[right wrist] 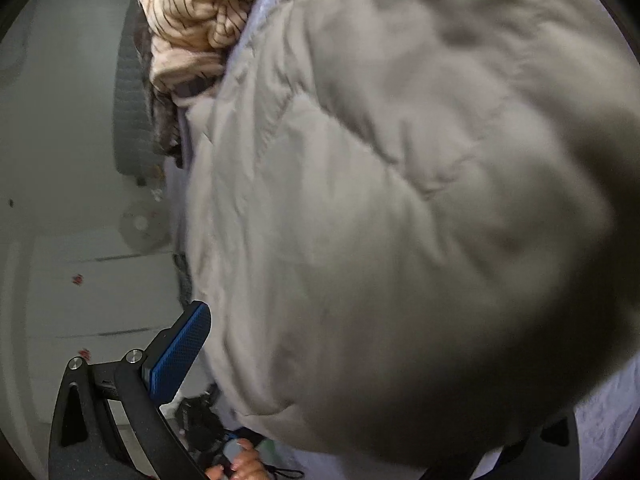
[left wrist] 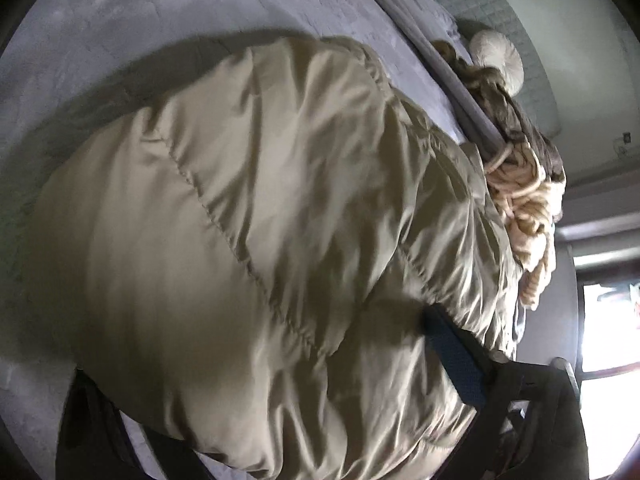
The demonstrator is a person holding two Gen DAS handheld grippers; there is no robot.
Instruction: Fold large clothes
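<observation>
Two grippers, left (left wrist: 280, 380) and right (right wrist: 360, 360), are lifting a puffy beige jacket (left wrist: 224, 216) bulging between their spread jaws, grip hidden, above the grey bed (left wrist: 120, 12), apparently mid-fold; next, laying it flat.

A home bedroom: a grey-sheeted bed (left wrist: 120, 20) (heaped clothes (left wrist: 520, 208) alongside) beneath white walls (left wrist: 580, 40).

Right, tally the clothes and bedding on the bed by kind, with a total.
Beige puffer jacket: 1
Cream cable-knit sweater: 1
Brown garment, beside the sweater: 1
Round white cushion: 1
Grey folded blanket: 1
Total: 5
</observation>
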